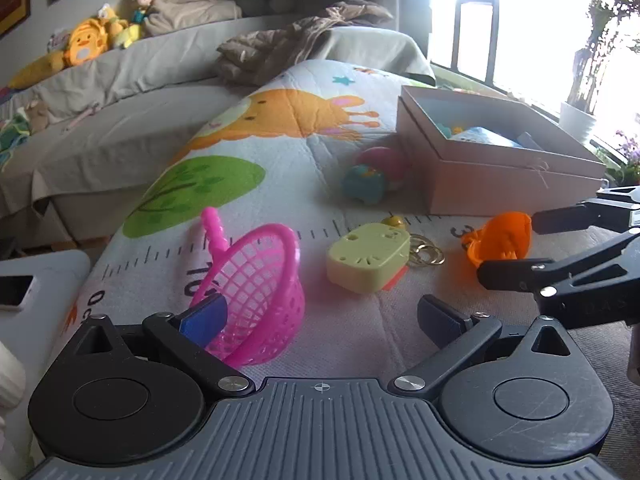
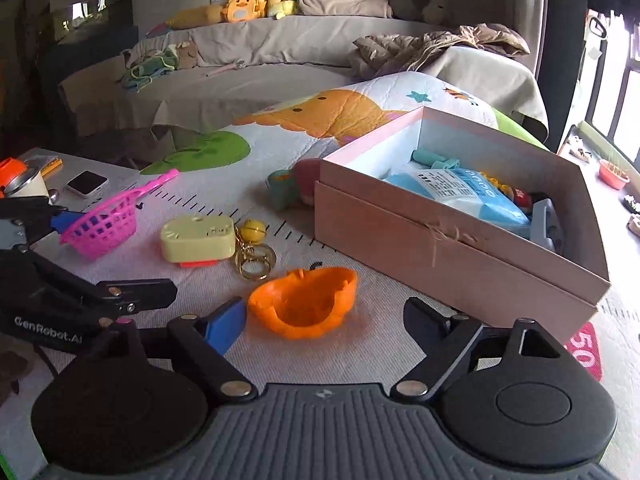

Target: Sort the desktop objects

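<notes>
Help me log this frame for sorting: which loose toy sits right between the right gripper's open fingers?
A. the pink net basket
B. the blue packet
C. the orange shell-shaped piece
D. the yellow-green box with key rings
C: in the right wrist view the orange shell-shaped piece lies on the mat just ahead of the right gripper, between its spread fingers, not yet pinched; the pink net basket sits far left.
</notes>
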The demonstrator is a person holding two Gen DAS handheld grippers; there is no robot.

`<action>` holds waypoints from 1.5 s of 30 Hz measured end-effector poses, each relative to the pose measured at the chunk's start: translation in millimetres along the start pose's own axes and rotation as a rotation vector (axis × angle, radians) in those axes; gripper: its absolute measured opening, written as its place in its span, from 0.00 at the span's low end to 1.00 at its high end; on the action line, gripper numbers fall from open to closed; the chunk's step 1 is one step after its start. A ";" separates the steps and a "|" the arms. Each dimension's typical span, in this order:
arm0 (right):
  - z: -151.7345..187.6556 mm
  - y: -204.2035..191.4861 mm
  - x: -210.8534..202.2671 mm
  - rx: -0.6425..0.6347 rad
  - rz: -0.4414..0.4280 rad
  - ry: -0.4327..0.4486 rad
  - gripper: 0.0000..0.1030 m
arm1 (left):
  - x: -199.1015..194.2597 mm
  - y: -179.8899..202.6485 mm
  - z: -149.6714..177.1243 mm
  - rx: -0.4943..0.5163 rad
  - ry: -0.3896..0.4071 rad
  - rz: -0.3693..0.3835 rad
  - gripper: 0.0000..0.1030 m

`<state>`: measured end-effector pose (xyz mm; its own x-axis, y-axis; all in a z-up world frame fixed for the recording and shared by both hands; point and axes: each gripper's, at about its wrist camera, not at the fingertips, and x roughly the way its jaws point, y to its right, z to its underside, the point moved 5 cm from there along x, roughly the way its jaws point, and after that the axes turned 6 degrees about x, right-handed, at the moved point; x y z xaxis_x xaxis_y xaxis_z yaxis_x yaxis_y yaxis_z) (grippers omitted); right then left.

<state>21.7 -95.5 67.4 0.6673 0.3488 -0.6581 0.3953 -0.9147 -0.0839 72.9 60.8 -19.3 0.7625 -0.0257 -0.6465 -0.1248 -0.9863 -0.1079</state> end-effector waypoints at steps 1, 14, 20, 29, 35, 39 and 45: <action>-1.7 0.0 5.4 0.012 -0.004 -0.014 0.69 | -0.2 -1.9 0.1 -0.002 -0.004 -0.007 1.00; 35.8 31.4 -41.4 0.045 0.073 0.012 0.52 | -45.0 18.2 -27.6 0.068 0.249 -0.050 1.00; 51.4 49.0 -51.0 0.116 0.083 0.043 0.53 | -5.5 55.4 -42.1 0.175 0.162 0.091 1.00; 52.4 53.3 -52.4 0.151 0.050 0.062 0.56 | 31.2 46.8 -34.4 0.145 -0.006 0.171 1.00; 52.7 55.3 -53.3 0.173 0.049 0.068 0.59 | 5.4 71.2 -20.1 0.174 0.041 0.266 1.00; 53.1 55.0 -53.5 0.176 0.052 0.070 0.60 | 15.5 68.2 -25.5 0.143 0.020 0.171 0.94; 53.8 53.8 -54.8 0.168 0.064 0.077 0.60 | 29.6 63.3 -23.0 0.097 -0.032 0.123 0.62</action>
<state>-27.6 -174.8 58.7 0.7366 0.2975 -0.6073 0.2436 -0.9545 -0.1721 102.2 -6.0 -27.9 0.7172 -0.1389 -0.6829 -0.2782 -0.9555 -0.0978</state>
